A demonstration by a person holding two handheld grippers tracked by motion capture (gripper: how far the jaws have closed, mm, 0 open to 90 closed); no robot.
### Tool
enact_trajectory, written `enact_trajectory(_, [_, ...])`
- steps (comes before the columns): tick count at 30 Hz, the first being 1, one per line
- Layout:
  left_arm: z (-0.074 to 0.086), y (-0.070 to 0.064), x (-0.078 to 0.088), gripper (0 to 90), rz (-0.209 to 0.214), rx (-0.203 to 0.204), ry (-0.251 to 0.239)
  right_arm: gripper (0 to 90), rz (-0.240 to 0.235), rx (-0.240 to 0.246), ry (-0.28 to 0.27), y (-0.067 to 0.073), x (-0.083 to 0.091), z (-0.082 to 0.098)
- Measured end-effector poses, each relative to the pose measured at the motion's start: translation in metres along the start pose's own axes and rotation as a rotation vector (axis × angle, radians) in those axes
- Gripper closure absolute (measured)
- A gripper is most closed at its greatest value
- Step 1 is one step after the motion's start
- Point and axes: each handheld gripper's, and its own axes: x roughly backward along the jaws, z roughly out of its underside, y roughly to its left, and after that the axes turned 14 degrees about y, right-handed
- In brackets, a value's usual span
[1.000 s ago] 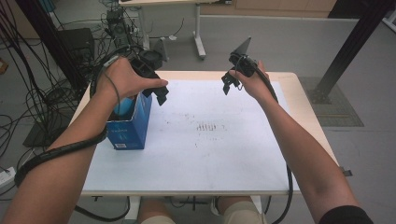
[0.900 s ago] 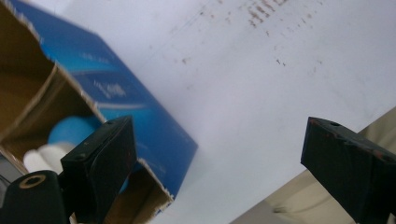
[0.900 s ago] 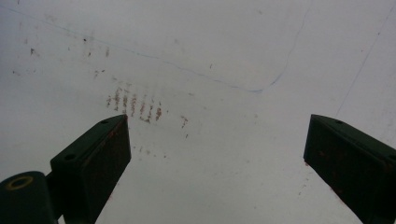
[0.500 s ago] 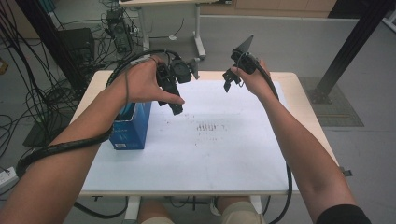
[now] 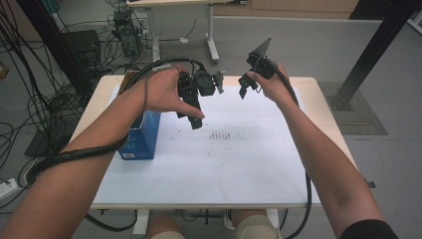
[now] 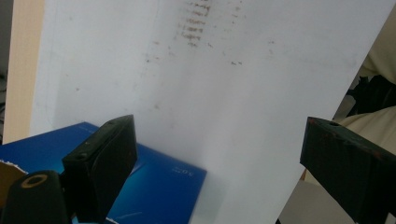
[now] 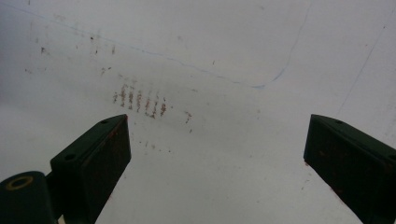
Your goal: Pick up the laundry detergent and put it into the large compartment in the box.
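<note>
- We see the white sheet [image 5: 249, 164] lying bare over the middle and right of the table [image 5: 323, 104]; a gripper could pass freely there.
- The blue box [image 5: 142, 137] stands at the sheet's left edge, the one obstacle on the tabletop, partly under the left forearm.
- Our left gripper [image 5: 196, 119] hangs just right of the box, jaws wide with nothing between them.
- Our right gripper [image 5: 244, 89] hovers near the far edge, jaws apart over bare sheet, well clear of the box.
</note>
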Motion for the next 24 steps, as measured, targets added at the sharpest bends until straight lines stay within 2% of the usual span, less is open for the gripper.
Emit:
enact_trajectory(12, [-0.0028, 0.0006, -0.0008, 11.2, 0.007, -0.022, 0.008, 7.1, 0.006, 0.011, 0.003, 0.0033, -0.0015, -0.0022])
enact_trajectory(24, [-0.0051, -0.0006, 0.0012, 11.3, 0.01, -0.034, -0.001, 7.1, 0.01, 0.001, -0.001, 0.0024, 0.0002, -0.0003])
